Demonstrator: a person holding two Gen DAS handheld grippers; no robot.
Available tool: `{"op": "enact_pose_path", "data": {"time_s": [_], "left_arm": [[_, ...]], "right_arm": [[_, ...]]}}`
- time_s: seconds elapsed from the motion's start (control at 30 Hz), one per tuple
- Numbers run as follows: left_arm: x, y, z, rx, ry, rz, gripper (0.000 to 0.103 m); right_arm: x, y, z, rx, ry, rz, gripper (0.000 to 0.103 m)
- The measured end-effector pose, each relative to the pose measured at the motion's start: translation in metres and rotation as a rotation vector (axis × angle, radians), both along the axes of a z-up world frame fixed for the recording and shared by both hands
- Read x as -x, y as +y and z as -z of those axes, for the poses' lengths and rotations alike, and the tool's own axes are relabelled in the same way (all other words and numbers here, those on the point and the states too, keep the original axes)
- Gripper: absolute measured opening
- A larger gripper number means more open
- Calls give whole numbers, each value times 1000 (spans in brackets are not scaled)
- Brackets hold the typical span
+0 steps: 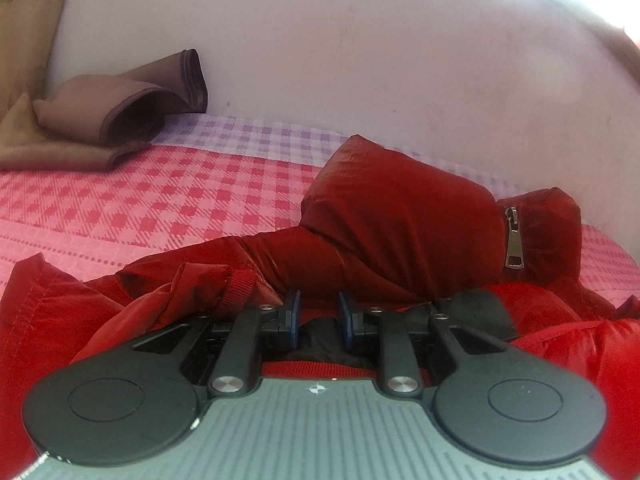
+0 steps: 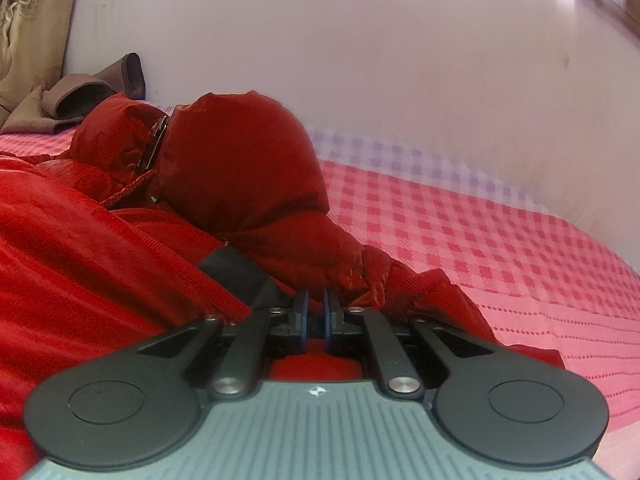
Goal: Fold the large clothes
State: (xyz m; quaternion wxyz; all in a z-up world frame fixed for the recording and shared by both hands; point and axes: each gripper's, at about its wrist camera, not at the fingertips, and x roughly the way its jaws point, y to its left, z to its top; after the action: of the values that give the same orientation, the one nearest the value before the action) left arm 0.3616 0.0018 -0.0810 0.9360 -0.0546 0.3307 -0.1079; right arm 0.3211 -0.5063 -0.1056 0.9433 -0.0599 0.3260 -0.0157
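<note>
Left wrist view: one red jacket (image 1: 400, 224) lies crumpled on a bed (image 1: 160, 200) with a pink checked cover, against a pale wall (image 1: 360, 40). The left claw (image 1: 319, 320) sits low over the jacket with its jaws parted and nothing clearly between them; it looks placed to take a fold of cloth near the ribbed cuff (image 1: 238, 290). One zip pull (image 1: 512, 240) hangs by the puffy hood. One brown cloth (image 1: 100, 120) lies apart at the far left.

Right wrist view: the same jacket (image 2: 100, 260) fills the left side, its hood (image 2: 240, 152) raised. The right claw (image 2: 316, 312) has jaws nearly together at the jacket's edge; it probably pinches red fabric, though the tips hide the contact. This grip would suit lifting the edge for a fold.
</note>
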Motion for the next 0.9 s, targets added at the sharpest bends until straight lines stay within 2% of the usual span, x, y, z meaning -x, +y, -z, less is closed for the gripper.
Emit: {"op": "enact_pose_path", "data": {"time_s": [0.23,0.37,0.47,0.57,0.63,0.73,0.8,0.87,0.9], "left_arm": [[-1,-1,1,-13,-3,-2,27],[1,-1,1,-27,-8,0,27],[1,-3,1,-38,-13,0,27],[2,-3,1,-44,-15,1,27],[2,-3,1,-46,-16,2,27],[3,-3,0,-48,-18,2,27],[4,-3,0,-49,-19,2,27],[4,-3,0,-47,-18,1,27],[4,-3,0,-46,-19,2,26]], "right_arm": [[0,-1,-1,7,-3,0,6],[3,-11,-6,-66,-23,9,7],[18,-21,-19,-121,-94,37,9],[34,-16,-47,-147,-143,27,9],[48,0,-70,-156,-207,-31,9],[51,40,-87,-143,-212,-179,9],[45,68,-83,-94,-190,-262,9],[35,89,-70,-17,-160,-303,9],[28,92,-64,-16,-136,-305,9]]}}
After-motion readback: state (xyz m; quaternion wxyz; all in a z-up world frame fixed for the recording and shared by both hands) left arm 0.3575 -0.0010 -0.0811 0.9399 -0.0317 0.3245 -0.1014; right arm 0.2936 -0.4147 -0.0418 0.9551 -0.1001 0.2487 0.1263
